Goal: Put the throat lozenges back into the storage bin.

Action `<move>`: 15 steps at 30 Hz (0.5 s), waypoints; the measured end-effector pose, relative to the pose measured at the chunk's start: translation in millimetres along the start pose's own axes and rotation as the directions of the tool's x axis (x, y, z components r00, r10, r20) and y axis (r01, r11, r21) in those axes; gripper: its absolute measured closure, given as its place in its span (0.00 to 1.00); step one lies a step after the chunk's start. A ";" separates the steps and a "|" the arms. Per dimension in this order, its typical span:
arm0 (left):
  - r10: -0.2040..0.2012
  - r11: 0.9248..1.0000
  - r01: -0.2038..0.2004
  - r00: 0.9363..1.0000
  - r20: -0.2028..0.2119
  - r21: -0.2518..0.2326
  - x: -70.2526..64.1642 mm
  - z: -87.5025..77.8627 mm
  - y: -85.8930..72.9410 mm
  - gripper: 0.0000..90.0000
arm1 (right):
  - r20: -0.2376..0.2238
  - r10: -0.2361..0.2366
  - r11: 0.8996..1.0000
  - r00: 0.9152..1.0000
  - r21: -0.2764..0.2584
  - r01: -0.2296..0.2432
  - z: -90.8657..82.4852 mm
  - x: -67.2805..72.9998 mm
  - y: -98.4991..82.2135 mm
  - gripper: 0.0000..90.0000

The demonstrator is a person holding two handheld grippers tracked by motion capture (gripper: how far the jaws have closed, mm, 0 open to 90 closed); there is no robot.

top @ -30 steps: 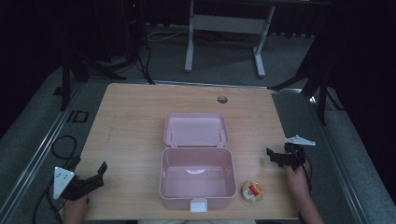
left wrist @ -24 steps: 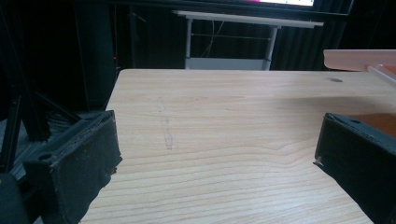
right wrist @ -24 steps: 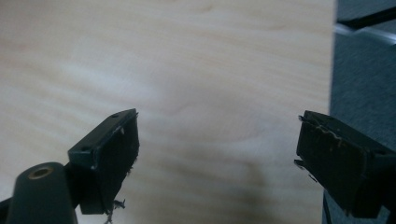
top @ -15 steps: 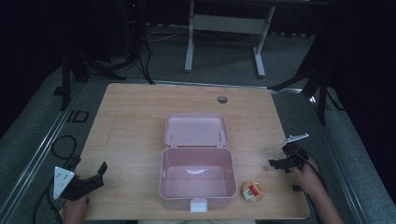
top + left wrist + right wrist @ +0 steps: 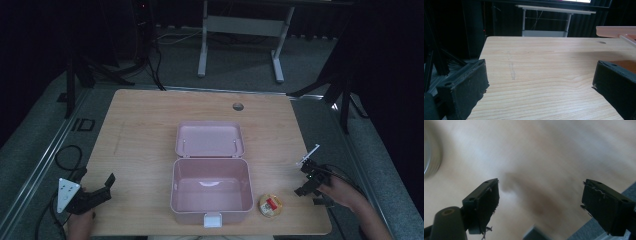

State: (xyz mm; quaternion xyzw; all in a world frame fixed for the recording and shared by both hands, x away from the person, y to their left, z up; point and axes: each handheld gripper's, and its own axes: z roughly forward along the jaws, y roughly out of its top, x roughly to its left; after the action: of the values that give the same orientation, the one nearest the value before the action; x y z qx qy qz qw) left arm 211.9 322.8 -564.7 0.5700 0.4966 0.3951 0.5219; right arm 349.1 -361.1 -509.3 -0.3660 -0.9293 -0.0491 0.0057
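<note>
One wooden table (image 5: 150,150) stood in the room, and on it were one pink box (image 5: 211,192), lid (image 5: 210,140) thrown open toward the far side, and one small round tin (image 5: 270,205) with a red label. The box sat near the middle of the near edge and appeared empty. The tin lay just right of the box's near right corner, apart from it. A small round hole (image 5: 238,106) marked the far part of the tabletop.

Two grippers were present. The left gripper (image 5: 92,187) rested at the near left corner, jaws spread wide, holding nothing; in the left gripper view only bare wood lay between them (image 5: 539,82). The right gripper (image 5: 306,177) hung at the near right edge, to the right of the tin, jaws likewise wide apart and empty; the right gripper view was blurred, with tabletop between the jaws (image 5: 540,205) and a curved pale rim at its left border.

Compared with a second before, the right gripper had moved toward the near edge and tilted downward. The left gripper, the box and the tin had not shifted.
</note>
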 end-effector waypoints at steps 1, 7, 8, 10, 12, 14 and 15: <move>-0.002 1.000 0.002 1.000 0.000 -0.001 0.1 0.0 0.0 0.00 | 0.000 0.000 1.000 1.000 0.000 0.000 0.0 0.0 0.0 0.16; 0.001 1.000 -0.001 1.000 0.000 -0.001 0.0 -0.1 -0.1 0.00 | -0.086 -0.124 0.984 0.989 0.120 0.134 -1.1 9.3 -4.0 0.16; 0.000 1.000 0.000 1.000 0.000 -0.001 0.0 -0.1 -0.1 0.00 | -0.103 -0.137 0.979 0.985 0.139 0.151 0.0 11.0 -4.4 0.16; 0.000 1.000 0.000 1.000 0.000 -0.002 0.0 -0.1 -0.1 0.00 | -0.122 -0.177 0.966 0.977 0.166 0.196 1.9 14.3 -5.1 0.16; 0.000 1.000 0.000 1.000 0.003 -0.001 0.1 -0.1 0.0 0.00 | -0.154 -0.217 0.951 0.964 0.190 0.245 3.3 19.4 -5.4 0.16; 0.000 1.000 0.000 1.000 0.003 -0.002 0.0 -0.1 -0.1 0.00 | -0.164 -0.258 0.938 0.952 0.195 0.288 3.3 23.8 -5.7 0.16; 0.000 1.000 0.000 1.000 0.002 -0.002 0.0 -0.1 -0.1 0.00 | -0.164 -0.258 0.938 0.952 0.195 0.288 3.3 23.8 -5.7 0.16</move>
State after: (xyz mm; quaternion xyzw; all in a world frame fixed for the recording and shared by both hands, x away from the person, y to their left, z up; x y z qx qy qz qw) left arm 211.7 322.9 -564.7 0.5700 0.4956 0.3949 0.5230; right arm 327.9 -348.8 -512.0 -0.2260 -0.9684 0.0273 0.1019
